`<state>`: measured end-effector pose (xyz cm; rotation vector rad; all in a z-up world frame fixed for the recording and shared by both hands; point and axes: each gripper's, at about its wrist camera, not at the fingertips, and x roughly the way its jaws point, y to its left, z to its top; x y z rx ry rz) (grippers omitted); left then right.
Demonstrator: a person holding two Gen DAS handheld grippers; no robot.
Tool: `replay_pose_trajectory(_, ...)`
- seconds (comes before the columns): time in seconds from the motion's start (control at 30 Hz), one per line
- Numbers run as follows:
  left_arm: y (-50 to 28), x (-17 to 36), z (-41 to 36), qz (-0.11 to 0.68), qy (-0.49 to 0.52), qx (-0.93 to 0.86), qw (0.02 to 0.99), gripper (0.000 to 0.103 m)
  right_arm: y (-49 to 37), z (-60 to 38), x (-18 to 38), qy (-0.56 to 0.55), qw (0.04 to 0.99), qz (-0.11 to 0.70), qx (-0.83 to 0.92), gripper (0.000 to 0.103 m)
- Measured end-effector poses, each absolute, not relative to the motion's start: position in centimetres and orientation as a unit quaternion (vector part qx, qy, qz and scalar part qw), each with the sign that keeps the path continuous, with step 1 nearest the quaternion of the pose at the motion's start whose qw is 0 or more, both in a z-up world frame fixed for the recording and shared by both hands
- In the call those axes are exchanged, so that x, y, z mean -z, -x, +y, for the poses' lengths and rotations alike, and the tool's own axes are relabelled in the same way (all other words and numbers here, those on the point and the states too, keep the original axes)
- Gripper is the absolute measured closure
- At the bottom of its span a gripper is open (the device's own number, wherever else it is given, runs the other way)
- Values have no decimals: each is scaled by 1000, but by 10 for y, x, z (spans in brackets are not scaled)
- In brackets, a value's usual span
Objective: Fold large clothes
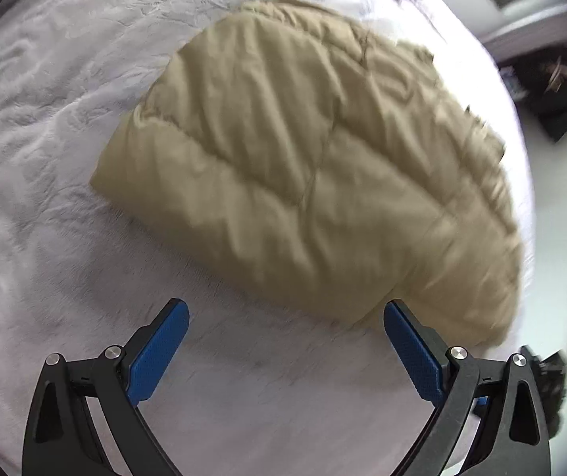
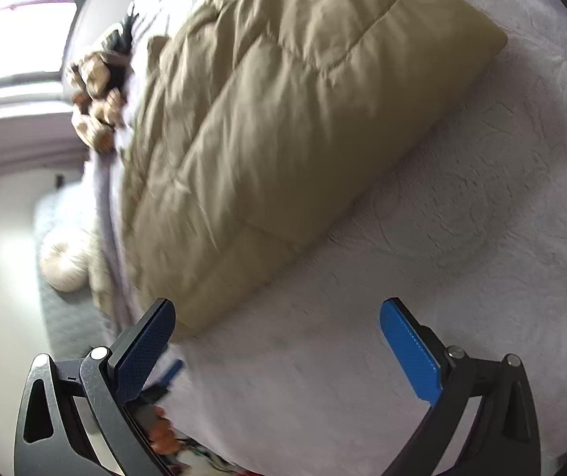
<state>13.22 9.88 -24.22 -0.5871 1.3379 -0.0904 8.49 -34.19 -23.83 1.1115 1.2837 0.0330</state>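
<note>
tan puffy jacket (image 1: pixel 307 166) folded on the white bed (image 1: pixel 45 158) | left tongs (image 1: pixel 285 331) + right tongs (image 2: pixel 277 327) both apart, empty | risk: slippery padding springs open if pinched shallow

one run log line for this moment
left gripper: open, empty | right gripper: open, empty | tan puffer jacket: folded, lying on white bedcover

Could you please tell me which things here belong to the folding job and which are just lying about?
Job:
- tan jacket
- left gripper, open
- right gripper, open
- white bedspread

Lying about:
- brown stuffed toy
- white cushion
</note>
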Motion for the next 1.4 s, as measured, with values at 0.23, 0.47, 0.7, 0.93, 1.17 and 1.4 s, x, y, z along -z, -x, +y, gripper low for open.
replay_pose_trajectory(0.23,-153,277,118,591,342,61,728,4,-101,-362,265,-567,649,507,-15,0)
replay_pose_trajectory(0.47,-176,295,123,547,404,63,730,4,-121,-361,302,-632,616,466,-62,0)
replay_pose_trajectory(0.7,-195,304,107,531,409,13,742,14,-141,-355,321,-644,615,449,-73,0)
replay_pose_trajectory(0.93,-197,280,98,517,414,44,747,78,-136,-358,324,-648,594,475,-36,54)
replay_pose_trajectory(1.17,-184,238,88,502,380,53,775,79,-130,-362,301,-640,608,465,-75,77)
replay_pose_trajectory(1.4,-143,212,91,501,375,70,777,79,-111,-366,276,-613,620,479,-105,79)
